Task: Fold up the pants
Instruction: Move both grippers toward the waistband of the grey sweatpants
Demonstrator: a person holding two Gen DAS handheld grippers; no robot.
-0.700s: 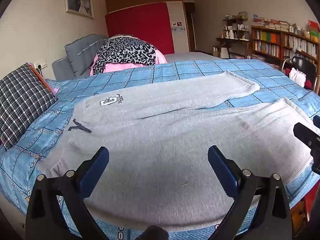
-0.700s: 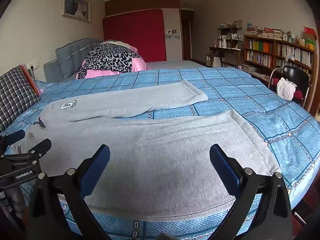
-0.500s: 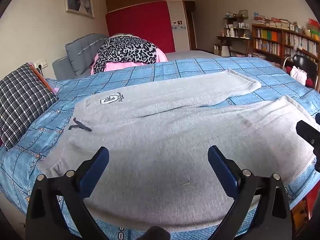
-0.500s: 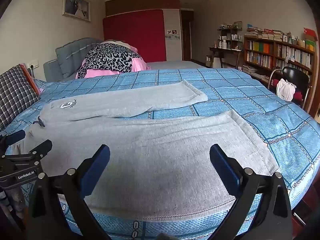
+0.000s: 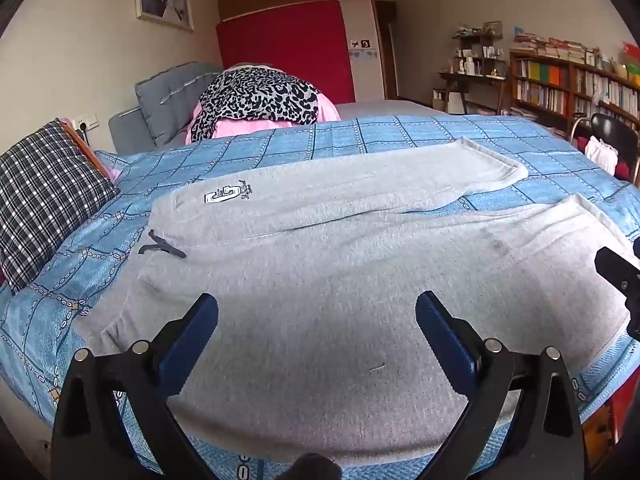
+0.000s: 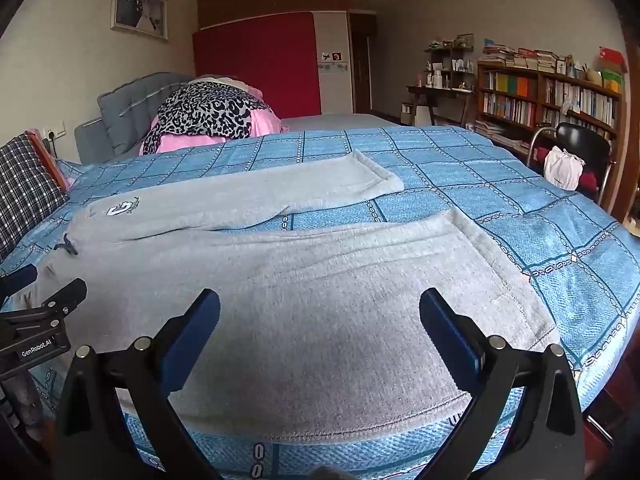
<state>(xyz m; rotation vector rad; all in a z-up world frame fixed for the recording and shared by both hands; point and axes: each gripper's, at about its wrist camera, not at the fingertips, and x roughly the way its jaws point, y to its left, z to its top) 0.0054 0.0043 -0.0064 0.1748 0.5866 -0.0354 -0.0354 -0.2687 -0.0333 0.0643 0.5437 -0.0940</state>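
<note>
Pants [image 5: 340, 264], grey sweatpants, lay spread flat on the blue checked bedspread [image 5: 400, 136], waistband toward the plaid pillow [image 5: 44, 196], legs parted in a V. Through my left wrist camera, the left gripper [image 5: 316, 312] stood spread wide above the near leg, pinching nothing, its fingers [image 5: 192, 332] apart from the cloth as far as I could tell. The near edge of the pants ran just inside the edge of the bed, and bare bedspread showed between the two legs. The right gripper [image 5: 618, 276] showed at the right margin.

Through my right wrist camera, the right gripper [image 6: 320, 312] was likewise spread wide and held nothing, over the near leg's cuff end [image 6: 500, 280]. Open bedspread stretched to the right of the cuff. The left gripper [image 6: 36, 316] sat near the waistband; from here I could not tell its spread. The bookshelf [image 6: 548, 100] and a chair [image 6: 576, 152] stood beyond the bed.
</note>
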